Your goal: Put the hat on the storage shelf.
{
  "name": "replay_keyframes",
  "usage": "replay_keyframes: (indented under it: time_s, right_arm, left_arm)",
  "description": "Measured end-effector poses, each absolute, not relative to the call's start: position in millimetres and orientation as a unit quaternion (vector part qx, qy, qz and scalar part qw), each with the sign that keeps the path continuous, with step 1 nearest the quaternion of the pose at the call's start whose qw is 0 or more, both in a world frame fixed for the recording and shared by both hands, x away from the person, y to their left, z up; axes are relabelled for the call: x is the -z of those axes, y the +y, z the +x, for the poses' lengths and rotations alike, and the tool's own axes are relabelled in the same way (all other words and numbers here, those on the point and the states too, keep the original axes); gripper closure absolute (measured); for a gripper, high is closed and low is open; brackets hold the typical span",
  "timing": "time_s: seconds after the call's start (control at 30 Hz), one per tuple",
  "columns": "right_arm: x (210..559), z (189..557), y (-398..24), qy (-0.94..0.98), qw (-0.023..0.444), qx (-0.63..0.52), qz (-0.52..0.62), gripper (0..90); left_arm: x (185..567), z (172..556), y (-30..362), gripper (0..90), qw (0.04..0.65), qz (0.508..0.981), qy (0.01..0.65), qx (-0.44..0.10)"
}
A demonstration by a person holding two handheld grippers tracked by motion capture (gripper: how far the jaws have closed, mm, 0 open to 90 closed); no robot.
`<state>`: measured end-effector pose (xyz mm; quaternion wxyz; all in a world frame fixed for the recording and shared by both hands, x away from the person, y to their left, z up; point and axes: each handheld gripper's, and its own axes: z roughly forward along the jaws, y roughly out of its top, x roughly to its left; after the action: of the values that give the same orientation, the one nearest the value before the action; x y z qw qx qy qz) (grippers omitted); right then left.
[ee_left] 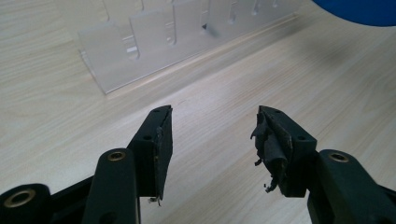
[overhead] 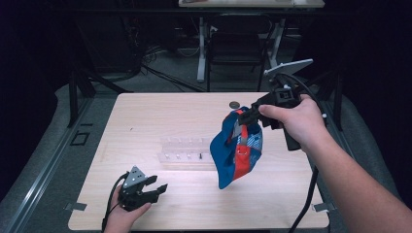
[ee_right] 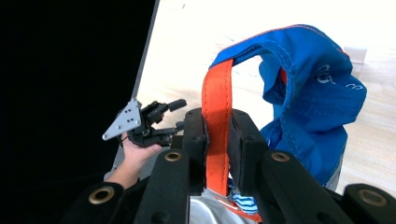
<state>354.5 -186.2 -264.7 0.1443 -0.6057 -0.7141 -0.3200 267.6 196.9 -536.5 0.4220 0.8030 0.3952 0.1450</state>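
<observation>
Done: right claw [ee_right: 217, 154] is clamped on the orange strap [ee_right: 217, 107] of the blue bag [overhead: 238, 148], which hangs lifted over the surface [overhead: 145, 116], just right of the clear rack [overhead: 187, 154].
Left: setting the bag down or hanging it, judging by the rack.
Left claw [overhead: 158, 188]: wide, empty, near the rack's front-left.
Obstacles: a small dark disc [overhead: 234, 104] behind the rack; the rack itself under the dangling bag.

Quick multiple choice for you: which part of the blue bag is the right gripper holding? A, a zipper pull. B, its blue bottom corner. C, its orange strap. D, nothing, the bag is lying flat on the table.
C: in the right gripper view the right gripper has its jaws shut on the orange strap, and the high view shows the blue bag hanging from it above the table.
</observation>
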Motion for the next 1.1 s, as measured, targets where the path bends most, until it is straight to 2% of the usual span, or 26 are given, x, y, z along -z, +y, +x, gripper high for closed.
replay_keyframes:
  time_s: [0.47,1.1]
  right_arm:
    - [255.8,369.8,-175.1,-0.699,0.151,0.353,-0.604,78.1]
    - [253.7,390.4,-159.8,-0.687,0.151,0.373,-0.606,78.0]
  left_arm:
    - [503.0,266.9,168.1,47.3,0.436,0.811,0.352,-0.167]
    - [470.7,282.3,95.1,51.7,0.454,0.827,0.291,-0.162]
